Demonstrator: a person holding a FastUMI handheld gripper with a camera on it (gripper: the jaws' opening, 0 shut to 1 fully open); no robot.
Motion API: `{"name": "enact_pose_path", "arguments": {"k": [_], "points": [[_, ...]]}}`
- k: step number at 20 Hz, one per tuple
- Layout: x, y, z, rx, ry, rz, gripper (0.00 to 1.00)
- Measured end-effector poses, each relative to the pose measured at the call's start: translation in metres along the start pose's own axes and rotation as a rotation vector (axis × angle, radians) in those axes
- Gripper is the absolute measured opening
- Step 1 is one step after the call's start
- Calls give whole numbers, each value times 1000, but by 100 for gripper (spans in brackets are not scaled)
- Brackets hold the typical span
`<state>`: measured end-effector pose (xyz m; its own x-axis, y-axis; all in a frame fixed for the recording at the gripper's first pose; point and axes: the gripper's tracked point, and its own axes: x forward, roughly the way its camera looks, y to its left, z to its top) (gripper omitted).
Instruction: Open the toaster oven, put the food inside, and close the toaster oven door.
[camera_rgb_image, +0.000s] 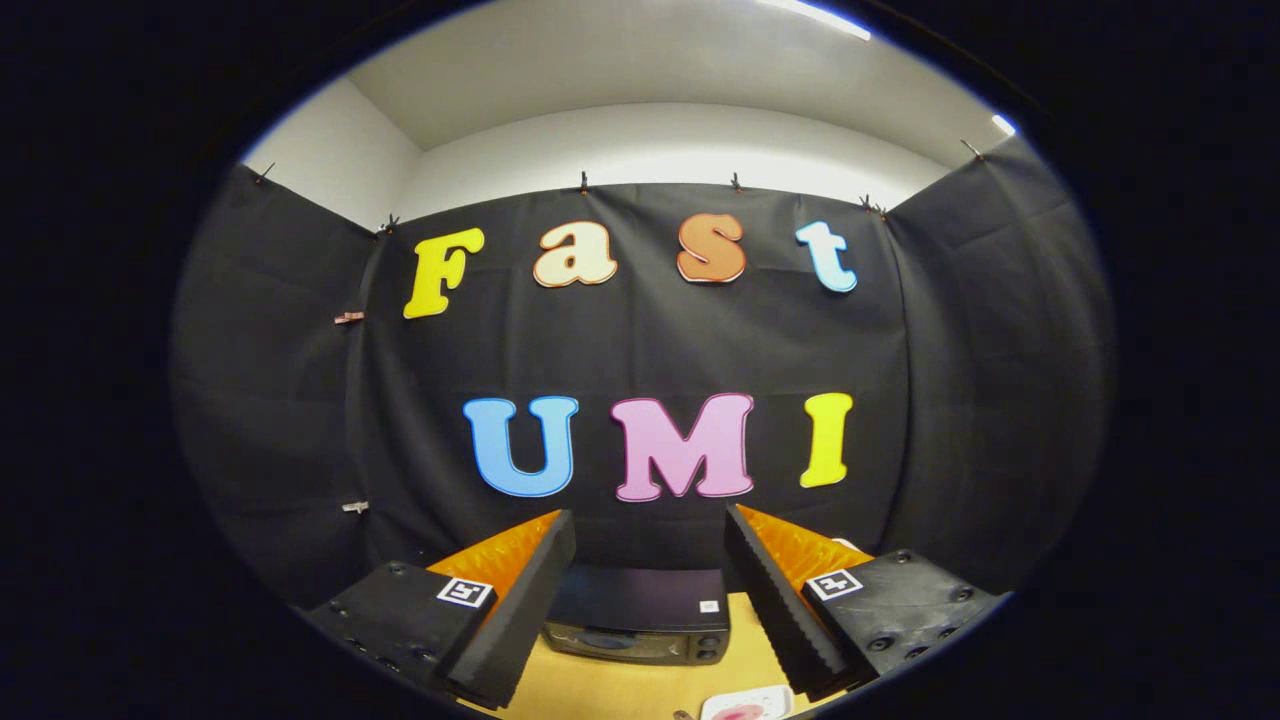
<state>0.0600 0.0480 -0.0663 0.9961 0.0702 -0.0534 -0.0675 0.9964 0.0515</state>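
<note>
A dark toaster oven stands on the wooden table, seen from above between my two fingers and some way beyond them; its door looks closed. My gripper is held high above the table, open, with nothing between the fingers. Close below, just inside the right finger, a white plate with something pink on it lies on the table.
Black cloth walls enclose the booth on three sides behind the oven. A strip of bare table lies between the plate and the oven front.
</note>
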Motion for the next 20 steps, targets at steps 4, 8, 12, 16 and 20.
{"name": "enact_pose_path", "arguments": {"k": [4, 8, 12, 16, 20], "points": [[45, 23, -58, 37, 54, 22, 98], [85, 35, -118, 26, 74, 1, 98], [117, 39, -179, -3, 117, -27, 98], [141, 34, -247, 12, 202, -40, 98], [154, 22, -307, 14, 305, -87, 98]]}}
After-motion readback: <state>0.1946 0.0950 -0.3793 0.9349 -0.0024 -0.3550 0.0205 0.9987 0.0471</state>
